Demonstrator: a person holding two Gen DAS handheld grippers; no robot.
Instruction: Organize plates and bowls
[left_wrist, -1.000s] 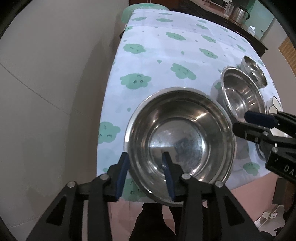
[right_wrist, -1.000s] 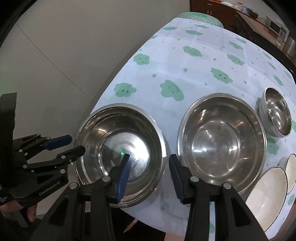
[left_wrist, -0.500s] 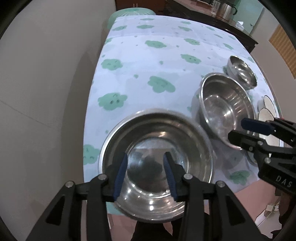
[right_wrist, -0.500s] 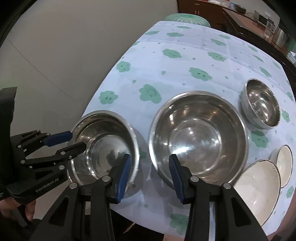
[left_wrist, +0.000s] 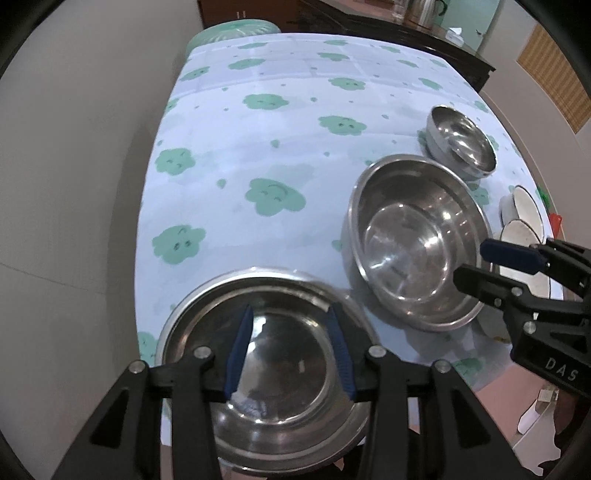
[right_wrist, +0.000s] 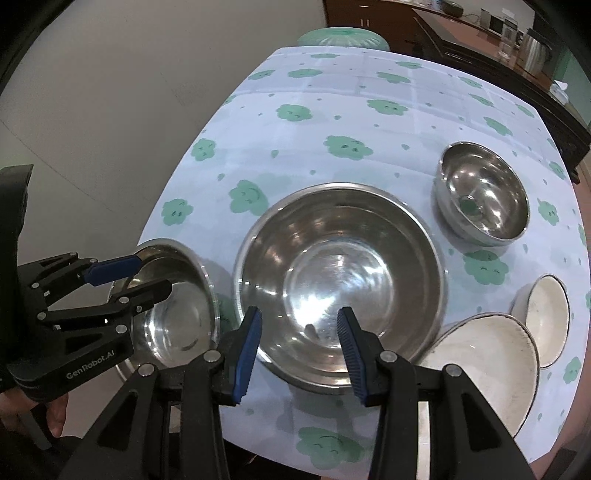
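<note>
The desk (right_wrist: 332, 110) is covered by a pale blue cloth (right_wrist: 424, 122) printed with green clouds. On it stand a big steel bowl (right_wrist: 340, 280), a steel bowl (right_wrist: 177, 306) at the near left corner partly over the edge, a small steel bowl (right_wrist: 484, 192) farther right, and two white bowls (right_wrist: 491, 365) near the right edge, one overlapping the other.

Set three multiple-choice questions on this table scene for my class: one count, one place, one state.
1. How many steel bowls are on the tablecloth? A two, B three, C five.
2. The white dishes lie: A inside the large steel bowl, B to its right, C to its left.
3. The steel bowls stand: A upside down, B stacked, C open side up and apart.

Key: B, counting the near-left bowl, the large one and the small bowl. B, they sit by its right rim. C, every shiny inside shows.
</note>
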